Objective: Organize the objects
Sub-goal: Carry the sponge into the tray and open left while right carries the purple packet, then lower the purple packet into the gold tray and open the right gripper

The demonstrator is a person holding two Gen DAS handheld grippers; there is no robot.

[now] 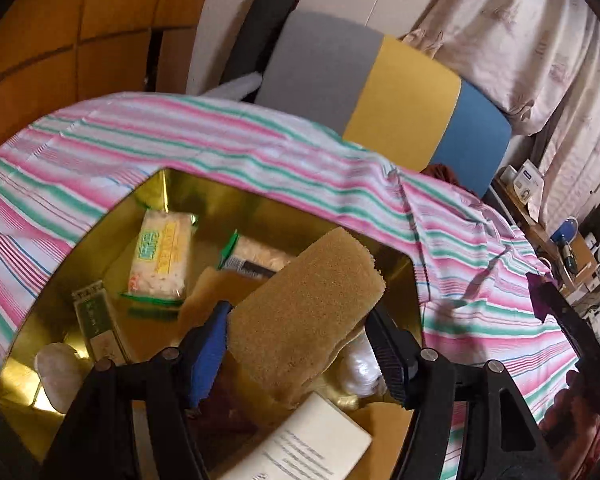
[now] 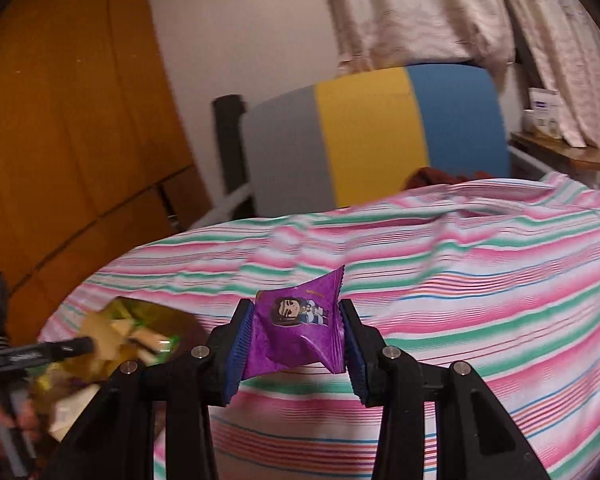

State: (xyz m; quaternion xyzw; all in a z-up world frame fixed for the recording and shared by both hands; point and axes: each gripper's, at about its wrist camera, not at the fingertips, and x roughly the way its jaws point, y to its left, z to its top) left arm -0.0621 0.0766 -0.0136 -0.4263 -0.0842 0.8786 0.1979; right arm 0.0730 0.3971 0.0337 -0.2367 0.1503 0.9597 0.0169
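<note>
My left gripper (image 1: 298,320) is shut on a tan sponge-like block (image 1: 304,304) and holds it over an open gold tin (image 1: 188,192) on the striped cloth. The tin holds several snack packets, among them a yellow-labelled rice snack pack (image 1: 162,258), a green box (image 1: 96,320) and a white card (image 1: 312,440). My right gripper (image 2: 296,332) is shut on a purple snack packet (image 2: 296,328) with a cartoon figure, held above the cloth to the right of the tin (image 2: 176,316). The left gripper (image 2: 40,352) shows at the left edge of the right wrist view.
A pink, green and white striped cloth (image 1: 220,136) covers the surface. A grey, yellow and blue cushion (image 1: 380,92) stands behind it. A wooden wardrobe (image 2: 60,120) is at the left, curtains (image 1: 520,40) and a cluttered shelf (image 1: 572,248) at the right.
</note>
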